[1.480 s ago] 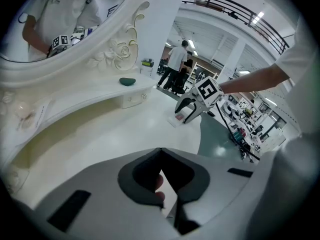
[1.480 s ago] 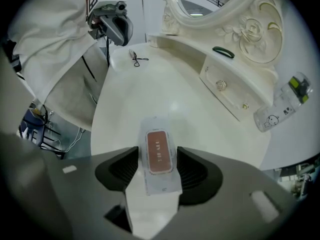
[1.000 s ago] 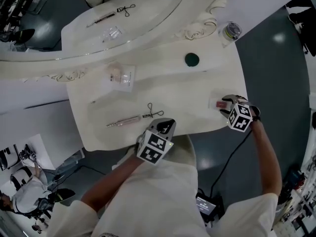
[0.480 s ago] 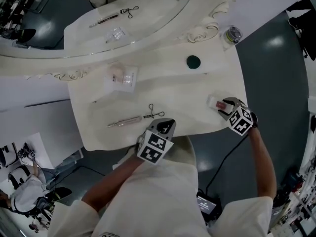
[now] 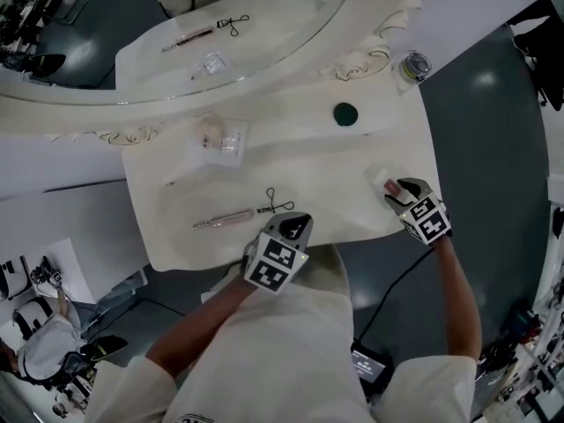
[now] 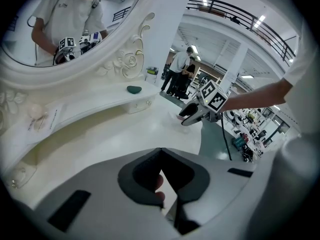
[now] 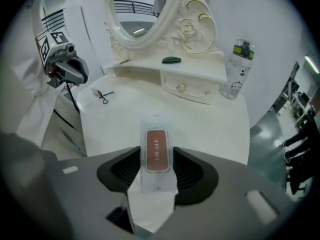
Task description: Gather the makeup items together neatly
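**Right gripper clamps sample packet over table's right side; left gripper idle at front edge**

White vanity table (image 5: 326,161) with an ornate oval mirror (image 5: 176,25) at the back. The person's right arm (image 5: 463,289) reaches out nearly straight along the table's right edge, right gripper (image 5: 397,190) pitched steeply down. The left arm is bent close to the body, and the left gripper (image 5: 295,227) points down over the front edge. Its jaws are together at the tips, with nothing between them.

The right gripper's jaws are closed on a clear sample packet (image 7: 156,154), one pad pressing on each long side. The packet is flat with a reddish-brown oblong panel facing up. Its long axis runs along the jaws and points away toward the mirror side. The front half juts past the fingertips above the tabletop; can't tell if it touches.

Water bottle (image 5: 411,64) stands upright at the back right corner. A clear pouch (image 5: 216,139) lies on the raised shelf at left, a green disc (image 5: 345,114) on the shelf further right. A slim pink tube (image 5: 222,218) and an eyelash curler (image 5: 278,203) lie just beside each other near the left gripper, well apart from the packet.
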Motion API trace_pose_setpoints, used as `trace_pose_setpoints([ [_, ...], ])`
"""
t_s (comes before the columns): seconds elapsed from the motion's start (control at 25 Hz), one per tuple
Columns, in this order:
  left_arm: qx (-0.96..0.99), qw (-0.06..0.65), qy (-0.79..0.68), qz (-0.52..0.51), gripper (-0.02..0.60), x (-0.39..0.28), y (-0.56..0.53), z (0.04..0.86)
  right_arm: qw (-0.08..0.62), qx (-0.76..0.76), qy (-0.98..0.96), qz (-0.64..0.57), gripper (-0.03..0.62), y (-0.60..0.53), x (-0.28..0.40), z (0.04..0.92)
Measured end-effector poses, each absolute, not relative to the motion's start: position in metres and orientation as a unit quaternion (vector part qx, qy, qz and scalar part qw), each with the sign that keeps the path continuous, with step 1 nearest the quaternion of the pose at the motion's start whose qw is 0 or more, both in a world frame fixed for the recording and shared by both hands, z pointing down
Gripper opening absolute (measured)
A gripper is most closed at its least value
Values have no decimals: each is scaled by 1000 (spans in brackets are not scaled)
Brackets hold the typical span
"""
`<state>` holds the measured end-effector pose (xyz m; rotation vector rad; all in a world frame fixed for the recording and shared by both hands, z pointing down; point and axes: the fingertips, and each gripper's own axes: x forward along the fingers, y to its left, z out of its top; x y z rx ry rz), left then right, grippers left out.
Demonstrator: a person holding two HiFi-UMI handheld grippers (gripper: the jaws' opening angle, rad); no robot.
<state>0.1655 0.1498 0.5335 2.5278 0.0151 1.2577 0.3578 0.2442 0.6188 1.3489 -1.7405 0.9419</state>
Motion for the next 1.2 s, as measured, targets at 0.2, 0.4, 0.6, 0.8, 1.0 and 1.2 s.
trace_pose_setpoints([
  [0.2,885,159,9,438,5,167,151,534,337,557,-653,386,196,244,357,616],
  [0.4,884,156,12,441,5,164,152,532,278,610,-613,418,196,239,357,611],
  [0.6,885,158,8,439,5,163,153,531,256,628,-598,427,196,237,352,609],
  [0.8,885,157,5,438,5,162,154,530,242,632,-592,437,196,237,346,607],
  [1.0,888,156,-5,433,5,161,153,529,248,629,-592,439,196,235,335,605],
  [1.2,891,159,-17,426,5,157,148,526,248,623,-597,441,196,230,318,604],
])
